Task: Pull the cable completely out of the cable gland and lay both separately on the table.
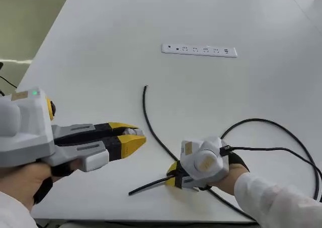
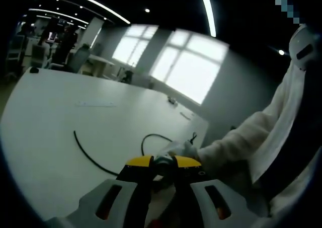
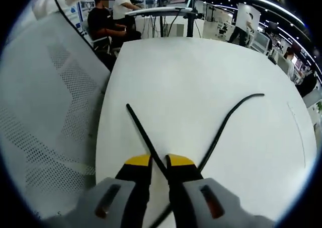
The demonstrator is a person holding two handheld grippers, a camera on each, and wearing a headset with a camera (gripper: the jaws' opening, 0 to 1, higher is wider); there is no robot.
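Observation:
A small grey cable gland (image 1: 132,132) (image 2: 163,163) sits pinched between the yellow tips of my left gripper (image 1: 135,137) (image 2: 163,162), which is held above the table at the lower left, apart from the cable. My right gripper (image 1: 173,179) (image 3: 159,162) rests low near the table's front edge, shut on the black cable (image 1: 151,130) (image 3: 142,127). A short free end of the cable (image 1: 143,187) pokes out past its tips to the left. Another stretch of the cable (image 3: 226,122) curves away across the white table (image 1: 100,62), ending at a bare tip.
A white power strip (image 1: 198,50) lies flat at the back middle of the table. Black cord loops (image 1: 282,132) over the right side of the table toward the right hand's white sleeve (image 1: 271,203). The table's front edge runs just below both grippers.

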